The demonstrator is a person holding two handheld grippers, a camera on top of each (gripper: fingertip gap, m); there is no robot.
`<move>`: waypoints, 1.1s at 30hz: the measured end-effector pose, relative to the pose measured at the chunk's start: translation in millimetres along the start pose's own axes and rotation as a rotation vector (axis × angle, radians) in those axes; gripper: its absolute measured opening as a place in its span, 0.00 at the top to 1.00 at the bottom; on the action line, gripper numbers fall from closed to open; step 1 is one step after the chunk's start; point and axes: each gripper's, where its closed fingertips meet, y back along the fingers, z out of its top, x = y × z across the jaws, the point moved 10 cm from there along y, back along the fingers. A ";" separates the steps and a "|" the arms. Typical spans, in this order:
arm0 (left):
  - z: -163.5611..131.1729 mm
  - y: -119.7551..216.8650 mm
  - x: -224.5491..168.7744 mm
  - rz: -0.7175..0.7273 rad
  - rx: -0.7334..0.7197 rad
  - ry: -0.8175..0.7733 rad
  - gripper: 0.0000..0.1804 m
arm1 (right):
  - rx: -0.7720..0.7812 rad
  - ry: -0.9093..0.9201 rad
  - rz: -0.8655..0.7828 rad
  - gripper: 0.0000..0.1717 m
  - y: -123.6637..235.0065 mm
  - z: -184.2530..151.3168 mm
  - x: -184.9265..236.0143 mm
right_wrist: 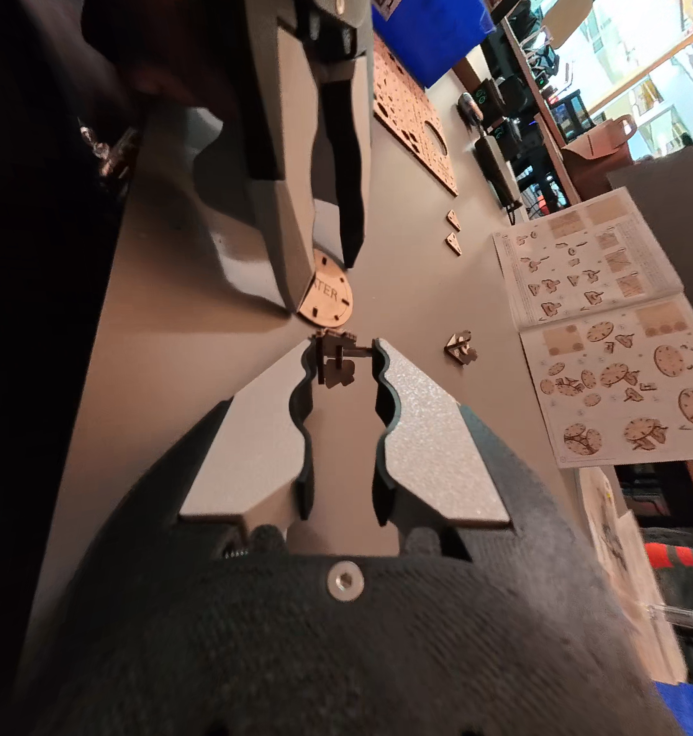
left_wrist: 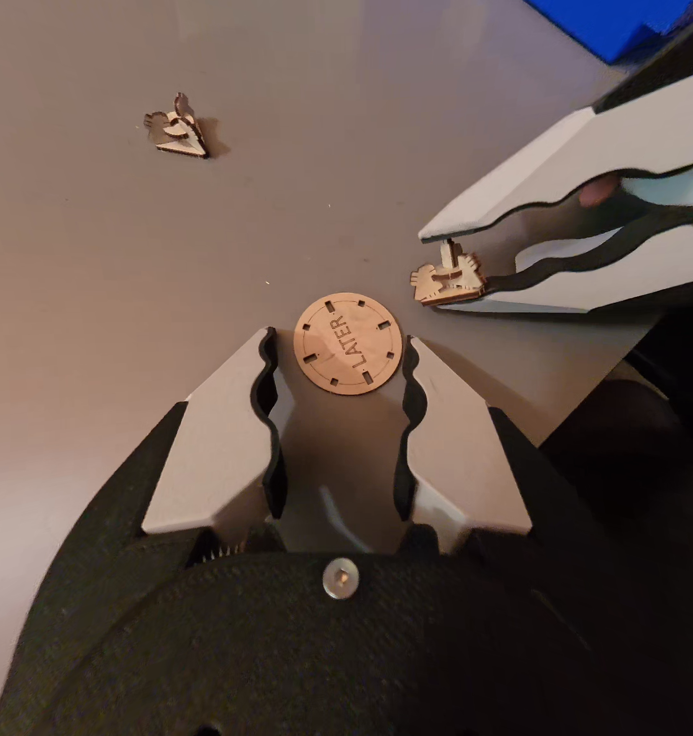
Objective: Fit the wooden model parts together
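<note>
— Your right claw [right_wrist: 342, 350] clamps the small wooden bracket [left_wrist: 448, 278], pads pressing both ends, just beside the wooden disc [left_wrist: 346, 343] lying flat on the bench [left_wrist: 257, 179].

— And my left claw [left_wrist: 338, 342]?

— Wide apart, straddling that disc, gripping nothing. Keep the bracket level.

Dim, warm lighting is seen on the matte grey table [left_wrist: 98, 278]; soft shadows are cast, wide-angle edge distortion is present, and bright overexposed windows [right_wrist: 655, 59] are blurred
</note>
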 end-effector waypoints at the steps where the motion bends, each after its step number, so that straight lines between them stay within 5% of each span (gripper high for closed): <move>1: 0.0 -0.1 -0.1 0.003 0.001 -0.002 0.65 | 0.009 0.018 -0.008 0.85 -0.3 -0.8 1.2; 16: 0.2 4.9 6.5 -0.115 -0.024 0.070 0.70 | -0.026 -0.084 0.051 0.72 22.4 -6.6 -0.6; 33: 1.6 12.1 13.3 -0.194 -0.088 0.140 0.70 | 0.018 -0.172 0.235 0.82 34.4 -4.0 8.6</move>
